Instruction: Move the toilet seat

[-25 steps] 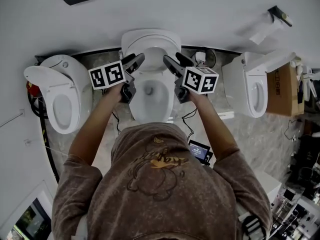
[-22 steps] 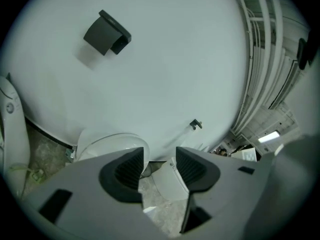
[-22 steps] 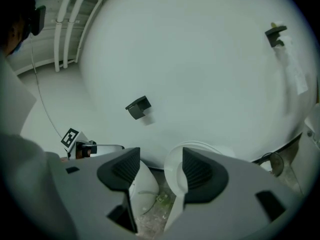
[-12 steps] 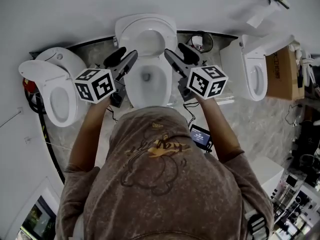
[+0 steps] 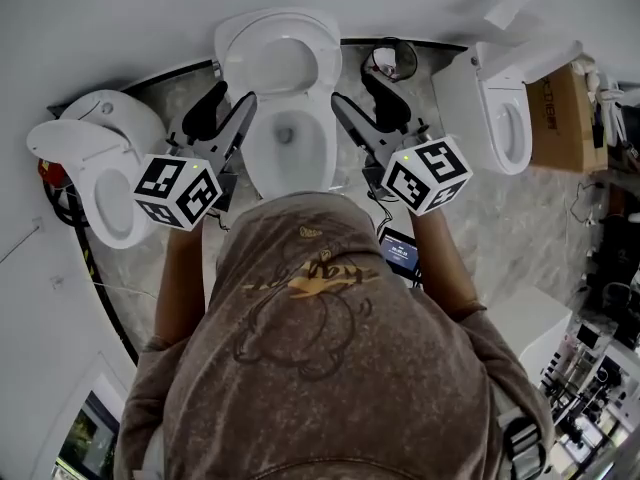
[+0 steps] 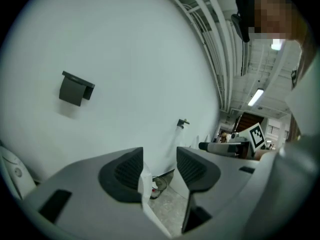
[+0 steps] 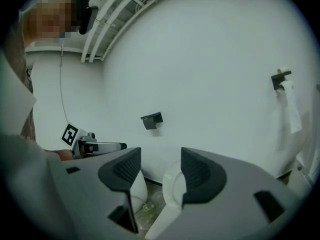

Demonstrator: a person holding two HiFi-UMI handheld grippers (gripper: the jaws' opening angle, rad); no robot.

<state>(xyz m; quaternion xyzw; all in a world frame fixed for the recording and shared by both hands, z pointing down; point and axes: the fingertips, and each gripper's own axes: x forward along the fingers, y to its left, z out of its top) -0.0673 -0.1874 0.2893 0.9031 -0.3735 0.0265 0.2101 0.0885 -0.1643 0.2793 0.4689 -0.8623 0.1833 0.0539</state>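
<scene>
In the head view the middle toilet has its white seat and lid [image 5: 278,56] tipped up against the wall, above the open bowl [image 5: 290,148]. My left gripper [image 5: 225,106] hovers left of the bowl and my right gripper [image 5: 358,96] hovers right of it, both apart from the toilet. Both are open with nothing between the pads. In the left gripper view a thin white edge [image 6: 146,184] shows in the gap between the jaws, unpressed. Through the right gripper's gap the upright white seat [image 7: 170,186] shows well beyond the jaws.
A second toilet [image 5: 95,173] with its lid up stands at the left, a third toilet [image 5: 505,108] at the right beside a cardboard box [image 5: 560,118]. A small screen [image 5: 402,255] and cables lie on the floor. On the wall are a black box [image 6: 75,89] and a paper roll [image 7: 289,106].
Both grippers have drawn back from the raised seat toward the person and risen, rolling as they went. The seat stays up against the wall.
</scene>
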